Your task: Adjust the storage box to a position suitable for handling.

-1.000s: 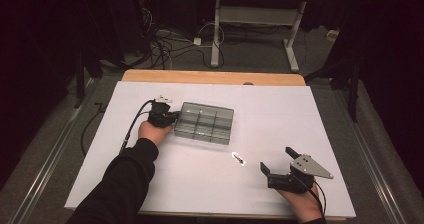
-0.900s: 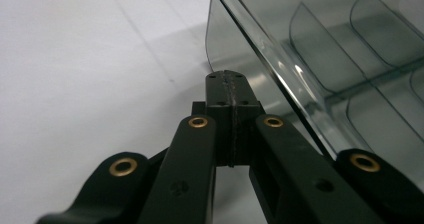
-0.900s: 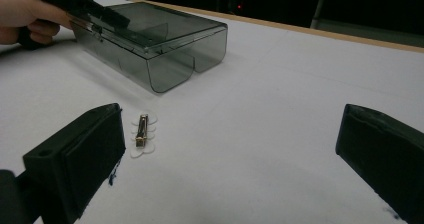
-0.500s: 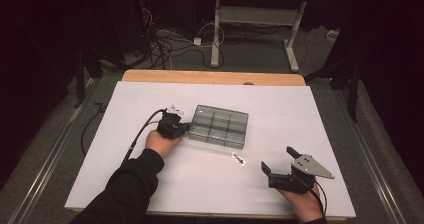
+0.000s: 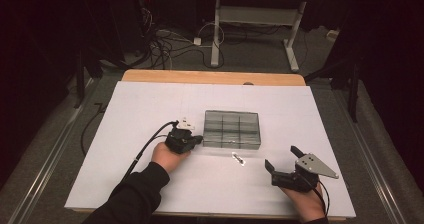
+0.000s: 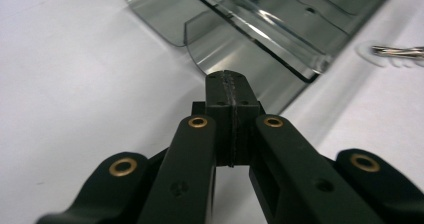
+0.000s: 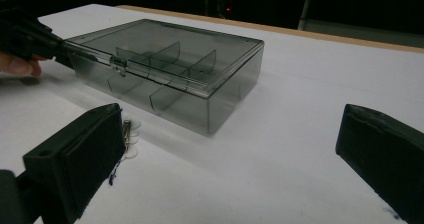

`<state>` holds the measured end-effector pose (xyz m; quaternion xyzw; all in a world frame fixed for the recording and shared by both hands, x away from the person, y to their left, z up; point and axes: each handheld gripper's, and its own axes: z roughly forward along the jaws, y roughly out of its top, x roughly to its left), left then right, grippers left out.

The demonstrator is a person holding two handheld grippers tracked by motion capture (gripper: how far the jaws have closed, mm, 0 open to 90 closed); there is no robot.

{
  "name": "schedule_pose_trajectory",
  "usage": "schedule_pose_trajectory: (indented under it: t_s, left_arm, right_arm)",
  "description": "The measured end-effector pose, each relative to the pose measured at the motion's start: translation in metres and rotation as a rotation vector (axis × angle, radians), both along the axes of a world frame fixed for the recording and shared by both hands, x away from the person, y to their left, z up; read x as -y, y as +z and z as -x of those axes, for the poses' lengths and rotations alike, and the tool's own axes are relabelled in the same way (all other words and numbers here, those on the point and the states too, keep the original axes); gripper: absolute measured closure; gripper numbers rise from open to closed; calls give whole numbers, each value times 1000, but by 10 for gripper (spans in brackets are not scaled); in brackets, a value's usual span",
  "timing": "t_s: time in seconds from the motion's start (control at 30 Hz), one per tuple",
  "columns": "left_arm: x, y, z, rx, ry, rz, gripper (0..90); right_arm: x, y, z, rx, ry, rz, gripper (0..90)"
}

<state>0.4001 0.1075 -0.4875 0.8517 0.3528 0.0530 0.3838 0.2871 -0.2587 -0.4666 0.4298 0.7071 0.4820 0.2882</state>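
The clear smoky-grey plastic compartment box [image 5: 232, 129] sits near the middle of the white table sheet [image 5: 150, 99], its lid down, with thin dividers splitting the inside into small cells; as far as I can see through the tinted walls, the cells hold nothing. My left gripper [image 5: 196, 140] lies at the box's 9 o'clock side, by its near corner, and in the left gripper view [image 6: 232, 84] my two black jaws are pressed flat together, their tip right at the box's lower edge; I cannot tell whether anything is pinched between them. Just off the box's near edge, at about 6 o'clock, a small silvery metal clip [image 5: 239, 158] lies flat on the sheet, apart from the box. My right gripper [image 5: 281, 159] rests well away at the box's 5 o'clock, near the table's front edge, its jaws spread wide and holding nothing, pointed back toward the box [image 7: 165, 69] and the clip [image 7: 127, 132].
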Motion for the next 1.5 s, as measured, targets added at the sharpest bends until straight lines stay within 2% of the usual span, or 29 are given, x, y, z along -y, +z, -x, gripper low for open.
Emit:
schedule_pose_trajectory:
  t_s: [0.03,0.1,0.13,0.2,0.27,0.37,0.4,0.43,0.47,0.5,0.6,0.63,0.67,0.7,0.73,0.77,0.8,0.83,0.93,0.97,1.07,1.17,1.23,1.27,1.3,1.33,1.37,1.47,1.5]
  left_arm:
    - [1,0,5,15,-6,-3,881]
    - [-1,0,6,15,-1,11,881]
    - [-8,1,13,21,18,46,881]
    - [-13,2,16,20,23,60,880]
    - [-29,6,31,41,48,96,880]
    - [-39,8,39,47,72,117,879]
    - [-44,8,42,58,80,114,879]
    - [-48,9,45,68,86,115,879]
    - [-55,10,49,80,99,119,878]
    - [-55,10,49,80,99,119,878]
    - [-63,9,52,92,117,131,876]
    - [-65,7,52,88,128,133,858]
    - [-68,4,50,65,136,144,828]
    - [-68,4,50,65,136,144,827]
    - [-70,3,49,67,136,137,827]
    - [-70,3,49,67,136,137,819]
    - [-71,4,49,81,133,141,795]
    - [-71,4,49,81,133,141,779]
    - [-73,4,48,102,133,127,733]
    - [-73,4,48,102,133,127,722]
    - [-75,4,47,98,130,134,635]
    - [-76,4,47,98,121,136,584]
    - [-76,4,47,98,120,132,565]
    - [-76,4,47,98,120,130,557]
    - [-76,4,47,99,121,128,557]
    - [-77,4,47,101,124,128,557]
    - [-77,4,47,101,124,128,558]
    - [-78,4,47,113,128,129,557]
    - [-78,4,47,113,128,129,557]
  right_arm:
    - [1,0,0,-7,-6,-3,6]
    - [2,0,0,-8,-8,-3,7]
    - [4,0,-1,-8,-15,-4,12]
    - [5,0,-1,-11,-19,-7,23]
    - [8,1,-2,-30,-20,-18,89]
    - [10,2,-4,-41,-22,-22,143]
    - [10,3,-7,-51,-27,-26,218]
    - [10,3,-7,-51,-27,-26,218]
    - [9,5,-13,-61,-38,-28,318]
    - [9,5,-13,-61,-38,-28,318]
    - [7,6,-26,-95,-47,-26,553]
    - [5,5,-38,-118,-50,-16,674]
    - [5,4,-45,-125,-46,-20,732]
    - [5,4,-45,-125,-46,-20,732]
    - [3,1,-59,-143,-51,1,848]
    - [3,1,-59,-143,-51,1,848]
    - [0,-3,-72,-163,-54,24,900]
    - [0,-3,-72,-163,-54,24,900]
    - [-6,-8,-95,-190,-52,58,900]
    - [-6,-8,-95,-190,-52,58,900]
    - [-13,-8,-117,-211,-43,74,900]
    - [-15,-7,-128,-221,-48,84,900]
    - [-16,-7,-138,-232,-56,100,900]
    - [-14,-5,-149,-237,-61,96,900]
    - [-14,-5,-149,-237,-61,96,900]
    - [-11,-3,-161,-246,-69,99,900]
    - [-11,-3,-161,-246,-69,99,900]
    - [-18,-5,-179,-256,-31,141,900]
    - [-18,-5,-179,-256,-31,141,900]
